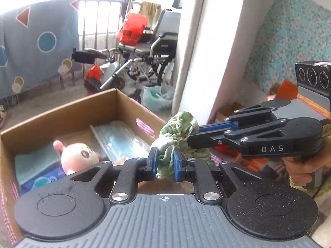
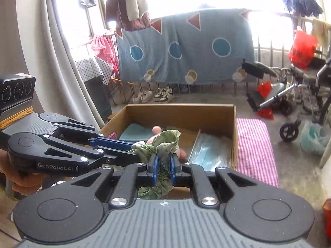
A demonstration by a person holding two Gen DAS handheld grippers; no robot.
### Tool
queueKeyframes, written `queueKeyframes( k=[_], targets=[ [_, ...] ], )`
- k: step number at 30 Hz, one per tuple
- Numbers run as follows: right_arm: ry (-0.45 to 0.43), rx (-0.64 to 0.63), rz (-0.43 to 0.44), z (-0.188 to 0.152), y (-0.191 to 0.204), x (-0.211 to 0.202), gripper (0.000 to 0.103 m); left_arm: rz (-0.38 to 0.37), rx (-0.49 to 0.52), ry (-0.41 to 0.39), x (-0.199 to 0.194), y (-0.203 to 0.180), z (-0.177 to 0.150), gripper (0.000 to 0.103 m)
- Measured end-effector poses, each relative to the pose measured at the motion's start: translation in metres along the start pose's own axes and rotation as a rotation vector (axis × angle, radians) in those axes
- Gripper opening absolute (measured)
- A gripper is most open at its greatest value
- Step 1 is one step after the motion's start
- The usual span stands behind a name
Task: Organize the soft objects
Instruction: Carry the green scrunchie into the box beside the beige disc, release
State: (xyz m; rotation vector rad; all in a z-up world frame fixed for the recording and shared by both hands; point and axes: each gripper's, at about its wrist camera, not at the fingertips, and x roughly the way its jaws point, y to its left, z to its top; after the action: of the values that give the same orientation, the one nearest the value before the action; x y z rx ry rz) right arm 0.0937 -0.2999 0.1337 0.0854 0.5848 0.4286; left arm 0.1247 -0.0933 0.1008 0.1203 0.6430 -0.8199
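Observation:
A crumpled green cloth point(image 1: 178, 132) hangs in the air over the near edge of an open cardboard box point(image 1: 62, 113). My left gripper point(image 1: 165, 161) is shut on its lower part, and my right gripper point(image 1: 192, 135) comes in from the right, shut on the cloth's other side. In the right wrist view the right gripper point(image 2: 163, 169) pinches the same green cloth point(image 2: 163, 142), with the left gripper point(image 2: 134, 152) clamped on it from the left. Inside the box point(image 2: 182, 111) lie a pink plush toy point(image 1: 78, 157), a pack of blue face masks point(image 1: 122, 140) and a folded teal cloth point(image 2: 134, 133).
The box stands on a pink checked mat point(image 2: 254, 148). Behind it are a wheelchair point(image 1: 149, 47) with a red bag point(image 1: 132, 29), a blue blanket point(image 2: 186, 45) hung on a railing, shoes point(image 2: 153, 96), a green plastic bag point(image 1: 157, 97) and a white wall edge point(image 1: 202, 47).

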Motion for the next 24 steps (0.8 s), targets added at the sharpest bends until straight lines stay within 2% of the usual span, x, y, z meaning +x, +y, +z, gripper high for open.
queueKeyframes(
  k=[3,7,11,15,24],
  targets=[
    [0.016,-0.024,-0.014,0.023,-0.012,0.029,0.013,-0.010,-0.043,0.015,0.023,0.017,0.021,0.015],
    [0.119,0.002,-0.020,0.027,-0.040,0.073,0.013,-0.006,-0.090,0.090,0.063,0.040,0.030,0.015],
    [0.256,0.032,-0.019,0.013,-0.062,0.106,0.013,-0.062,-0.165,0.220,0.103,0.062,0.021,0.015],
    [0.357,-0.013,-0.039,-0.001,-0.066,0.125,0.014,-0.085,-0.216,0.314,0.134,0.075,0.008,0.015],
    [0.455,-0.131,-0.047,-0.001,-0.064,0.148,0.015,-0.112,-0.276,0.430,0.164,0.086,-0.003,0.015]
  ],
)
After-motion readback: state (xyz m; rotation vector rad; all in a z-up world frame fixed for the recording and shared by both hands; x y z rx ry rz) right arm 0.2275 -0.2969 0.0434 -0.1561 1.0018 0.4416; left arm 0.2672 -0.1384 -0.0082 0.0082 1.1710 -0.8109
